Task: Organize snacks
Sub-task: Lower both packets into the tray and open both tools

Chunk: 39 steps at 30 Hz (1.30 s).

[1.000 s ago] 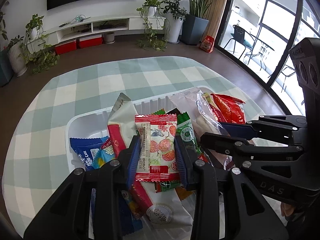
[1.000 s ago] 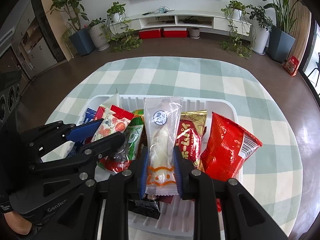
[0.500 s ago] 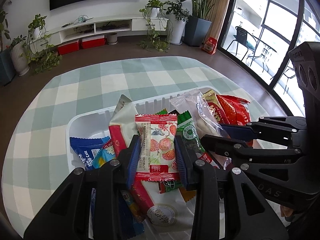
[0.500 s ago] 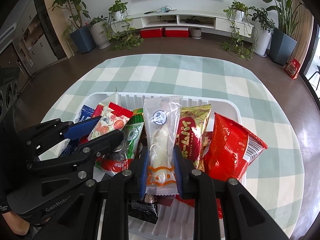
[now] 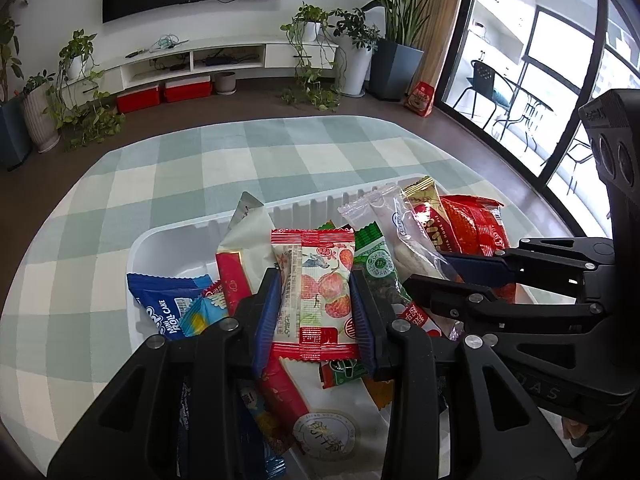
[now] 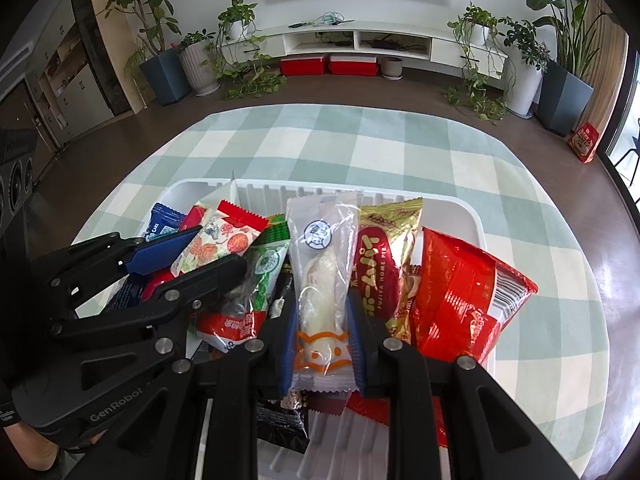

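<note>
Currently my left claw grips a fruit-print packet and my right claw grips a clear bun packet, both above the snack-filled tray. Next step, probably: carry each to its sorted spot.

Tongs: matt black plastic arms, small shiny metal screws, ribbed blue pads. Tray: smooth white plastic, ribbed wall, slight sheen. Strawberry snack pack: glossy printed film, crimped red ends. Clear wrapper: transparent shiny plastic, crinkled. Red bag: glossy foil-like film, creased. Gold-and-red pie pack: metallic shine. Desk cloth: matt woven fabric, green-white check. Floor: dark, polished, reflective.
</note>
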Each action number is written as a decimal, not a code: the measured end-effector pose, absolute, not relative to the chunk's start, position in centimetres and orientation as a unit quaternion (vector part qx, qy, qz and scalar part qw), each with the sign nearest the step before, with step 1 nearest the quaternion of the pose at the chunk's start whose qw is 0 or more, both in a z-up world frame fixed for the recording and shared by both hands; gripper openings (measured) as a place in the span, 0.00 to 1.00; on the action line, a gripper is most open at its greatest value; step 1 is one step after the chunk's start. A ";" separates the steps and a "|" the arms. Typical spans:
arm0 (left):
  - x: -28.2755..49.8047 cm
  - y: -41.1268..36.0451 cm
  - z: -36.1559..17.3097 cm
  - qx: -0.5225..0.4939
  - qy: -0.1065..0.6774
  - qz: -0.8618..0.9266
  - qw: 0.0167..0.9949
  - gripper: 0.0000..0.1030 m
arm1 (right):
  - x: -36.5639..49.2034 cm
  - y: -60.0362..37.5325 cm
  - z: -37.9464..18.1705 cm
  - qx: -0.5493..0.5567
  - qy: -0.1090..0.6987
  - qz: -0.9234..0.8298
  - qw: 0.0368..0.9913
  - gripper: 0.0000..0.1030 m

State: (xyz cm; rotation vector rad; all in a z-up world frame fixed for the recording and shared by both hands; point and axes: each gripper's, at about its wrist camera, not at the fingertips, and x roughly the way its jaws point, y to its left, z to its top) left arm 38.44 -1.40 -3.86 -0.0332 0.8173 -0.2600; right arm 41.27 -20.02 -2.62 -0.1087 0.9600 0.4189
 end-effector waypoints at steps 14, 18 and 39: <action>39.1 -1.1 -3.9 -0.036 0.403 -0.119 0.907 0.33 | 41.5 -19.7 -2.8 -0.064 0.459 0.193 0.865 0.25; 38.7 -0.8 -3.7 -0.041 0.397 -0.120 0.909 0.36 | 41.4 -19.5 -2.5 -0.071 0.458 0.186 0.866 0.27; 35.8 0.1 -1.3 -0.050 0.372 -0.101 0.921 0.75 | 40.5 -21.0 -1.3 -0.076 0.432 0.162 0.884 0.55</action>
